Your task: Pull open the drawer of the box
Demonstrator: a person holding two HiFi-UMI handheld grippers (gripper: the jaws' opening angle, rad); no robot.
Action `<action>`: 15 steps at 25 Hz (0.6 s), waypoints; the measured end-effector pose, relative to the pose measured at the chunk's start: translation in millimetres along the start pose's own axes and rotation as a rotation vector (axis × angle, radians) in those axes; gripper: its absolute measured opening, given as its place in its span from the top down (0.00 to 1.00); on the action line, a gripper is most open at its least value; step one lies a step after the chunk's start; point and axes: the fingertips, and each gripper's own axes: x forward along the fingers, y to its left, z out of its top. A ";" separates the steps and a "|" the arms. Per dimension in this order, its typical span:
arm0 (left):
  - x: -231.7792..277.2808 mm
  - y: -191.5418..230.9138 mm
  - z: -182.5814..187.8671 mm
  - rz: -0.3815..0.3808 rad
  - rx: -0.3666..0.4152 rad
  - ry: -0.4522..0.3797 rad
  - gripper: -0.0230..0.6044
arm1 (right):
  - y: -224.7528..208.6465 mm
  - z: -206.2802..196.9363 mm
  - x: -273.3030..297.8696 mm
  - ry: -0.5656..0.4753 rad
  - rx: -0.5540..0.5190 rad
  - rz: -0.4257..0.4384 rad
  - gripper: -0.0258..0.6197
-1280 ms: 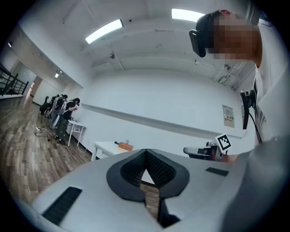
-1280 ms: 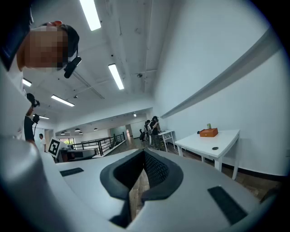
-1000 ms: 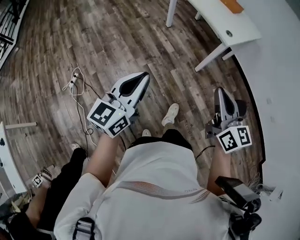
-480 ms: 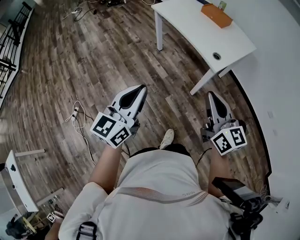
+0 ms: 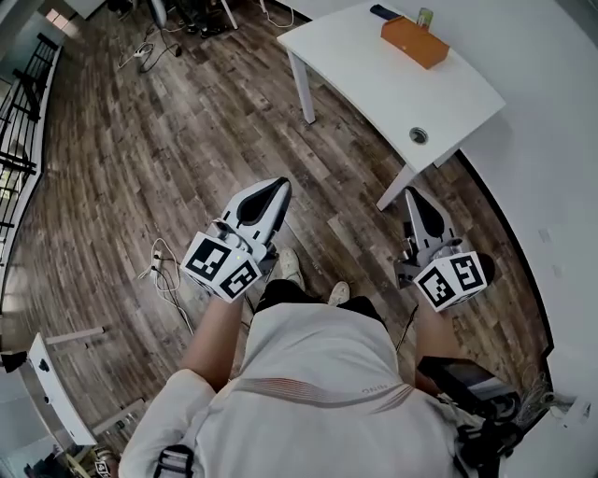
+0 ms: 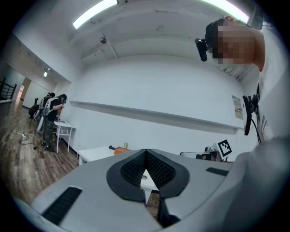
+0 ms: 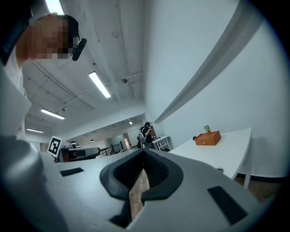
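Note:
An orange box lies near the far end of a white table, well ahead of both grippers. It also shows small in the left gripper view as the orange box and in the right gripper view as the orange box. I cannot make out its drawer from here. My left gripper is held over the wooden floor, shut and empty, its jaws meeting at the tips. My right gripper hangs near the table's near corner, shut too, with nothing in it.
A green can and a dark object stand behind the box. The table has a cable hole and white legs. Cables lie on the floor at left. A white wall runs along the right. People stand far off.
The view has advanced toward the white table, so the orange box and more of the table top now show. Both grippers stay shut and held out in front.

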 end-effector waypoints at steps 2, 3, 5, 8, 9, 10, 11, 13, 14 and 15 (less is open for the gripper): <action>18.3 9.7 0.6 -0.020 -0.008 -0.001 0.95 | -13.2 0.2 10.3 0.011 -0.007 -0.020 0.96; 26.1 16.3 1.1 -0.028 -0.013 -0.002 0.95 | -18.5 0.2 16.8 0.014 -0.010 -0.029 0.96; 39.8 31.2 1.5 -0.051 -0.022 -0.007 0.95 | -26.8 0.7 31.3 0.018 -0.021 -0.050 0.96; 62.8 60.4 2.4 -0.090 -0.034 -0.016 0.95 | -37.0 4.4 58.2 0.016 -0.047 -0.086 0.96; 71.3 72.8 3.8 -0.098 -0.041 -0.017 0.95 | -40.6 5.8 69.8 0.015 -0.055 -0.097 0.96; 79.9 86.3 6.0 -0.105 -0.046 -0.017 0.95 | -44.6 7.1 82.8 0.014 -0.060 -0.109 0.96; 88.5 101.0 8.6 -0.113 -0.048 -0.016 0.95 | -48.6 8.3 97.2 0.012 -0.063 -0.121 0.96; 104.8 132.8 15.1 -0.129 -0.046 -0.012 0.95 | -55.7 10.8 127.7 0.006 -0.066 -0.147 0.96; 112.5 149.3 18.8 -0.139 -0.045 -0.010 0.95 | -58.5 12.4 143.3 0.003 -0.067 -0.162 0.96; 120.0 166.0 22.8 -0.151 -0.043 -0.009 0.95 | -60.9 14.4 159.0 0.000 -0.067 -0.177 0.96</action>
